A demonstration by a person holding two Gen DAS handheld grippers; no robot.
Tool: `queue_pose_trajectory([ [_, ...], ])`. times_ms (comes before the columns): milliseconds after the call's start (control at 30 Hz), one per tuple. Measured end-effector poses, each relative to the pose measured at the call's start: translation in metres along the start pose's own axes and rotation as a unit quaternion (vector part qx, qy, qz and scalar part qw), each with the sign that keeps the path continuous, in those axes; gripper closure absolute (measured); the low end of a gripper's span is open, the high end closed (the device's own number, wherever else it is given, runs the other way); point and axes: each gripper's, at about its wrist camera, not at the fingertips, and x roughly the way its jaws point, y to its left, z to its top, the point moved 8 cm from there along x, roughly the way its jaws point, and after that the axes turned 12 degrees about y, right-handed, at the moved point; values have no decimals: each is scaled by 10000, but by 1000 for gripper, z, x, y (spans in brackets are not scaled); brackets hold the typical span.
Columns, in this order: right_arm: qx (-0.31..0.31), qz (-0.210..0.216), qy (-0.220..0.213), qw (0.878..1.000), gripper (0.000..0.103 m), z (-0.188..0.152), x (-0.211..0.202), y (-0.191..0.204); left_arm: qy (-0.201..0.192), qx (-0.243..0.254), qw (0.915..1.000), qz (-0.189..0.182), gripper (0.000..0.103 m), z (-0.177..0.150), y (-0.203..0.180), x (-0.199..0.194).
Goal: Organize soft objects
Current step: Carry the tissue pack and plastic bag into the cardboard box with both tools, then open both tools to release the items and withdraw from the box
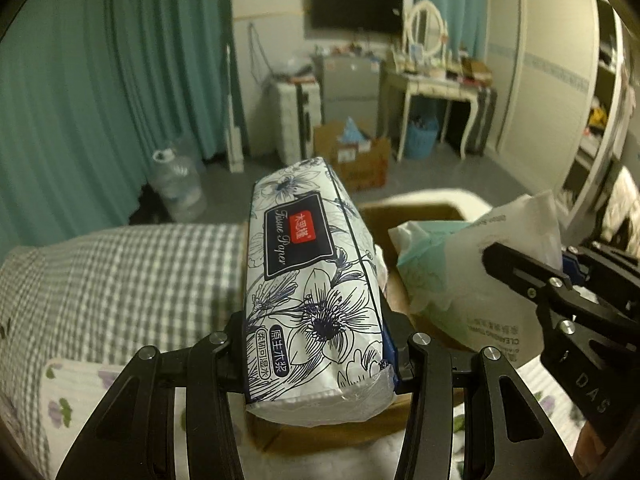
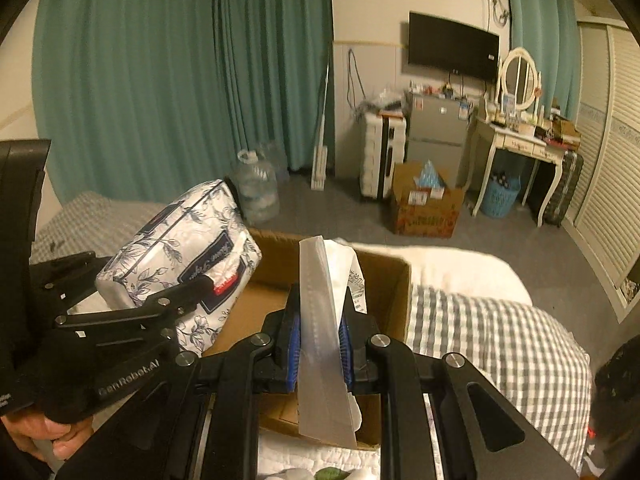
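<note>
The left gripper (image 1: 316, 364) is clamped across the floral tissue pack (image 1: 308, 280), carried above the open cardboard box (image 2: 384, 276) on the bed. At three o'clock of it, the right gripper (image 2: 320, 344) pinches the flat edge of a white wipes packet (image 2: 324, 320), also hanging over the box. Neither item looks deposited yet, so the task seems mid-delivery: both remain to be lowered and released. The visible box floor appears bare. Counted: two soft packs, two grippers, one box on the bed.

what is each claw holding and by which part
Left claw grips the floral tissue pack across its near end; right claw pinches the wipes packet by its flat edge.
</note>
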Motion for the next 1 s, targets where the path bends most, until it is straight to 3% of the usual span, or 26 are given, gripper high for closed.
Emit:
queue_pose_trajectory([
  [267, -81, -138, 500, 9986, 87, -22, 56, -8, 755, 42, 9969, 207, 55, -15, 0, 57],
  [433, -123, -169, 627, 9978, 87, -28, 68, -7, 734, 321, 9947, 651, 54, -17, -3, 64],
  [600, -136, -193, 604, 9979, 87, -30, 67, -4, 748, 327, 9948, 609, 48, -16, -4, 62],
  [667, -130, -216, 580, 9980, 80, -31, 62, -3, 616, 265, 9962, 550, 43, -12, 0, 53],
  [700, -126, -241, 550, 9981, 71, -31, 57, -5, 563, 249, 9968, 515, 41, -9, 3, 50],
  [767, -100, -248, 455, 9986, 52, -29, 46, -6, 293, 196, 9978, 557, 25, -2, 7, 29],
  [800, -50, -214, 356, 9991, 48, -27, 37, -8, 197, 187, 9978, 600, 21, 1, 9, 22],
  [867, 5, -199, 244, 9995, 48, -21, 23, -9, -169, 198, 9964, 808, 14, 8, 12, -6],
  [1000, 7, -275, -40, 9996, 48, -10, -15, -8, -624, 217, 9939, 880, 13, 14, 16, -51],
])
